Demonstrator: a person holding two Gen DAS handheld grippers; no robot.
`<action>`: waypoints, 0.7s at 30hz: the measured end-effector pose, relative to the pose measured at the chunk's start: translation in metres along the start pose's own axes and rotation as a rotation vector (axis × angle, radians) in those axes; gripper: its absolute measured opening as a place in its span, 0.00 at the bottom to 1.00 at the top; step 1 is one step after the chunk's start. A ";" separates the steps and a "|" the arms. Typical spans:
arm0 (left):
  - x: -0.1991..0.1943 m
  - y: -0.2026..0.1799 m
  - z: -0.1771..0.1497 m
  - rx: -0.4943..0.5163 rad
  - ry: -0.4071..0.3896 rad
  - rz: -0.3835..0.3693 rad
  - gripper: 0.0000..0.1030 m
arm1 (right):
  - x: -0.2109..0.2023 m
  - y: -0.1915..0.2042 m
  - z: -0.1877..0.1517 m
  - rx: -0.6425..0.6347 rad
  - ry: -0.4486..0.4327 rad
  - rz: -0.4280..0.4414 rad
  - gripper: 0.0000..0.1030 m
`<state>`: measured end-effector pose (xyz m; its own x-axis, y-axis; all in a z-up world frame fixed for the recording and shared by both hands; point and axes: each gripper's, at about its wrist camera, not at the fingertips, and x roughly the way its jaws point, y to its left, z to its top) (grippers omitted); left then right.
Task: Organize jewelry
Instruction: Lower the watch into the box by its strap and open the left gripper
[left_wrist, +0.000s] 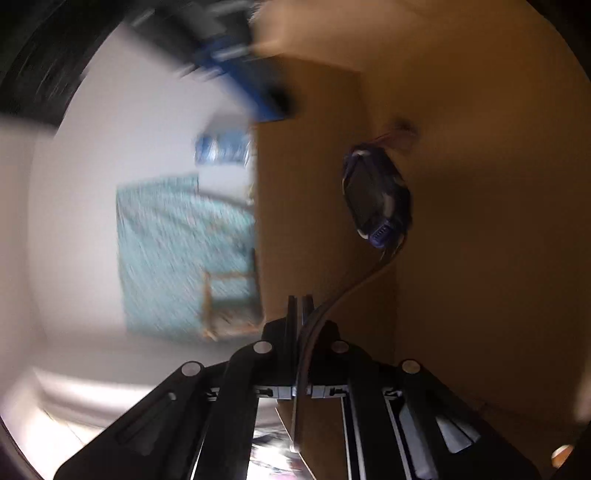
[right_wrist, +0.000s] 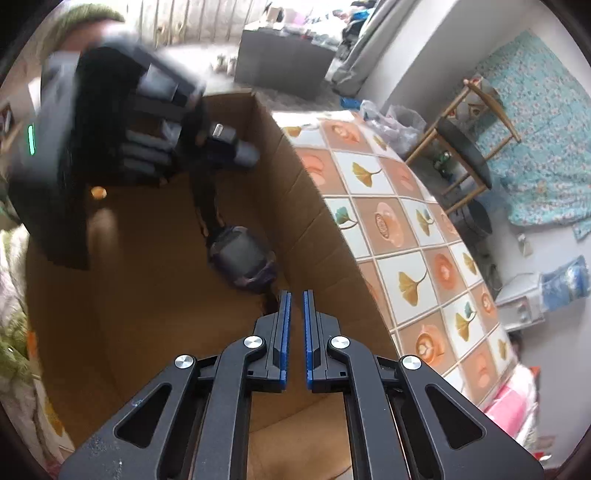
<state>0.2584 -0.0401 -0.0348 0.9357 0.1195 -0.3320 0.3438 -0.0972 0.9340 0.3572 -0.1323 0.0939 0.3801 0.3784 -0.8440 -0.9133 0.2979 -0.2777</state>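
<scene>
A purple watch (left_wrist: 376, 195) with a dark face hangs inside a cardboard box (left_wrist: 480, 221). My left gripper (left_wrist: 300, 301) is shut on the watch's strap (left_wrist: 354, 286), which runs back between the fingers. In the right wrist view the same watch (right_wrist: 242, 258) hangs low in the box (right_wrist: 303, 206), its strap (right_wrist: 207, 199) held by the blurred left gripper (right_wrist: 221, 144) above it. My right gripper (right_wrist: 296, 295) hovers over the box's near side, empty, its blue pads a narrow gap apart.
The box stands on a table with a flower-patterned cloth (right_wrist: 399, 221). A small orange thing (right_wrist: 98, 192) lies on the box floor. A wooden chair (right_wrist: 465, 147) and a teal bedspread (right_wrist: 546, 147) are beyond the table.
</scene>
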 end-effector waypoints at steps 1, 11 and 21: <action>0.000 -0.007 0.000 0.040 -0.009 -0.003 0.03 | -0.004 -0.002 -0.003 0.014 -0.012 0.006 0.03; 0.003 -0.017 -0.009 0.163 0.065 -0.144 0.56 | -0.034 -0.027 -0.036 0.250 -0.145 0.017 0.20; 0.014 0.038 -0.026 -0.055 0.190 -0.196 0.72 | -0.052 -0.035 -0.065 0.461 -0.194 0.028 0.32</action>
<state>0.2827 -0.0159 -0.0003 0.8185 0.3144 -0.4809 0.5070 -0.0012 0.8620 0.3597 -0.2191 0.1176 0.4169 0.5345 -0.7352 -0.7801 0.6255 0.0125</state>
